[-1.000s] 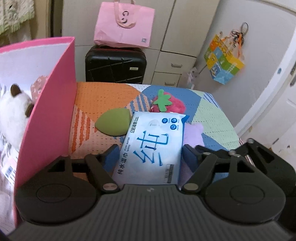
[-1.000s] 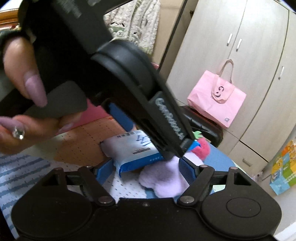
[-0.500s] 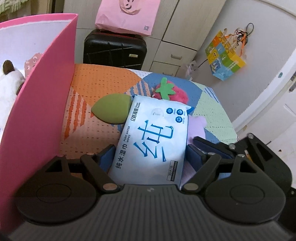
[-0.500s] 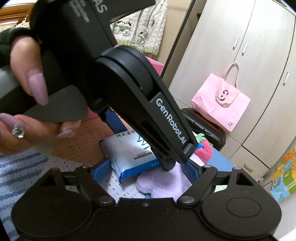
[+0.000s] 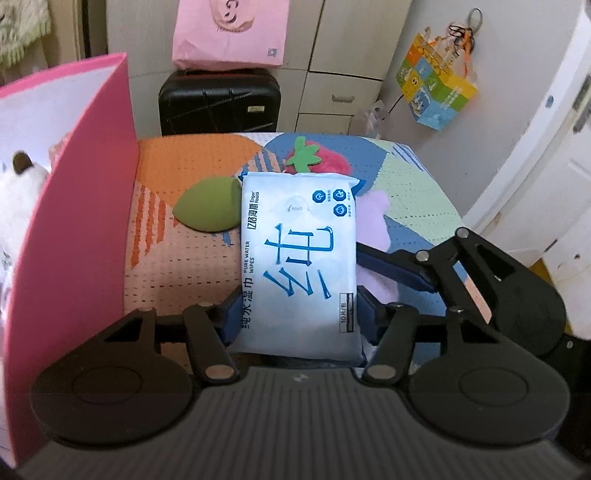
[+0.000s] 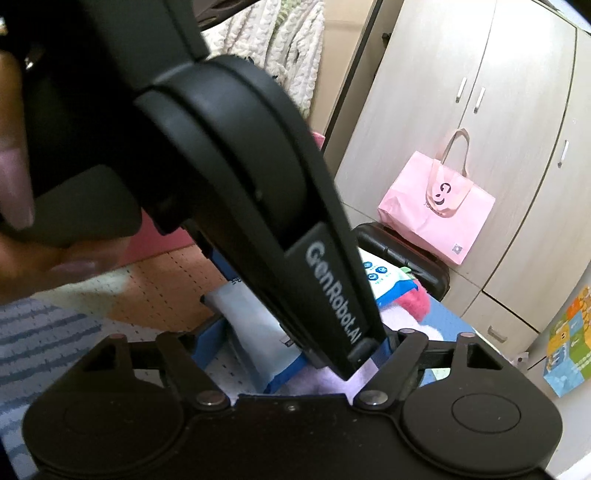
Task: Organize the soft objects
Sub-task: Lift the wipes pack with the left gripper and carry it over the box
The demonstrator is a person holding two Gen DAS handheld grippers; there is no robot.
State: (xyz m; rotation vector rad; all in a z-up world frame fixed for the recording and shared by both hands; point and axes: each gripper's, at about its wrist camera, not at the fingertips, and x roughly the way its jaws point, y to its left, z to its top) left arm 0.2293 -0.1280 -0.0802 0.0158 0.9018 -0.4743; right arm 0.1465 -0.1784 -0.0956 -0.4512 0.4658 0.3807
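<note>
Blue pads on the left gripper (image 5: 299, 314) press the two long sides of a white and blue pack of wet wipes (image 5: 299, 258), so this tool is clamped on the pack near its close end. The pack's long axis runs straight away from the camera along the fingers, printed face up, and its far end reaches over the patchwork cover (image 5: 192, 162) toward the strawberry plush (image 5: 325, 160).

The right gripper (image 6: 303, 350) sits just to the right of the pack, low over a lilac fluffy piece (image 5: 373, 210). In its own view its blue fingers stand apart, with the corner of the pack, the tip of the left tool's finger and the lilac piece between them; they grip nothing that can be seen.

A green teardrop sponge (image 5: 207, 206) lies on the cover, touching the pack's left edge. The strawberry plush lies beyond the pack's far end, partly hidden by it.

Left of the left tool stands an open pink box (image 5: 85, 221) with a white inside. In it sits a white plush with a brown ear (image 5: 22, 184); beyond that a patterned pink item shows, too little to identify.

Past the cover's far edge stands a black suitcase (image 5: 219, 103) with a pink tote bag (image 5: 231, 33) on top, in front of pale cupboards (image 6: 480, 110).
</note>
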